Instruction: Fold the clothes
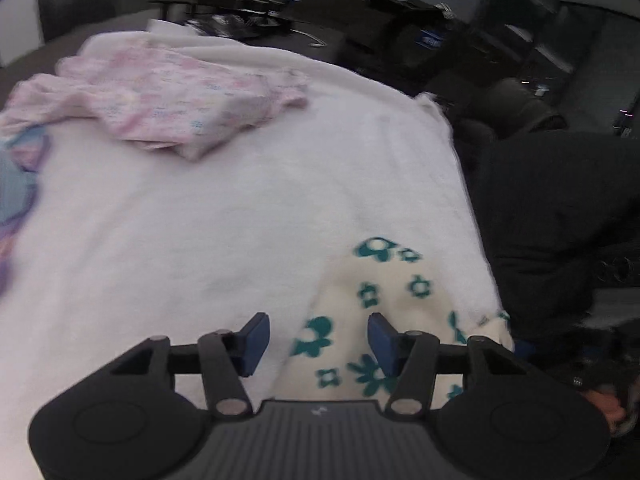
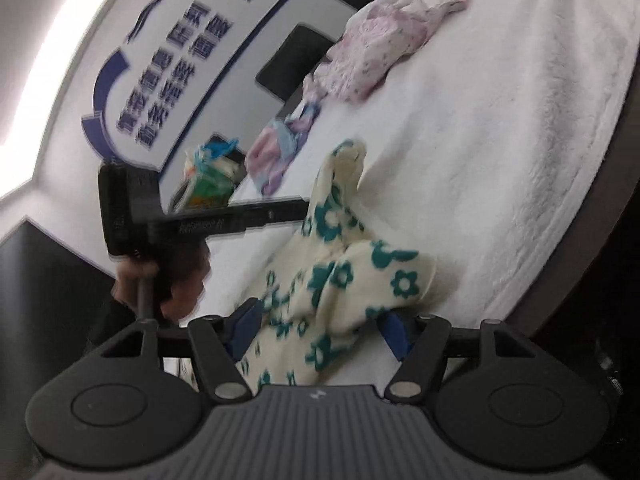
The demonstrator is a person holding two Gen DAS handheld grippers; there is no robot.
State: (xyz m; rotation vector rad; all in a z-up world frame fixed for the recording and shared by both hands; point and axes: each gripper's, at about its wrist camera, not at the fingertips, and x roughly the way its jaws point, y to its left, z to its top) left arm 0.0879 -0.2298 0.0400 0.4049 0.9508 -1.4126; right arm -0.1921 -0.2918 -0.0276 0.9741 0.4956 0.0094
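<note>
The left hand-held gripper [image 1: 318, 338] hangs half open over the near edge of the cream garment [image 1: 384, 312], pads clear of it. That garment lies bunched on the towel-covered worktop [image 1: 240, 220], so a pinch risks catching towel too. The right hand-held gripper [image 2: 320, 324] straddles the cloth without visibly pressing; a lift could drop it.
</note>
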